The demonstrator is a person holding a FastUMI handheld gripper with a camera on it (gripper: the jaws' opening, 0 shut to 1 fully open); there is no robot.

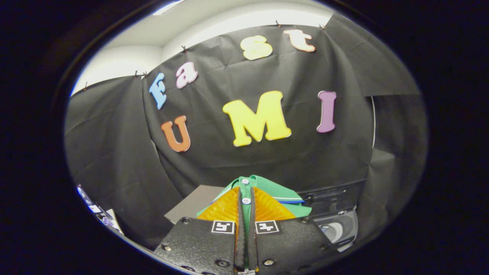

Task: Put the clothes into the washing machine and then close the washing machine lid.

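Note:
My gripper (245, 198) is shut on a green shirt (277, 191) with white buttons and a striped collar edge. The cloth is pinched between both fingers and sticks up and forward past the fingertips, held in the air. Below and to the right of the fingers sits the washing machine (336, 225), dark on top, with its round open drum mouth showing pale inside. Its raised back panel (332, 196) stands just behind the opening.
A grey flat table surface (195, 202) lies left of the shirt, beyond the fingers. The black cloth wall hangs behind everything. A few small printed items (95, 208) lie at the far left low edge.

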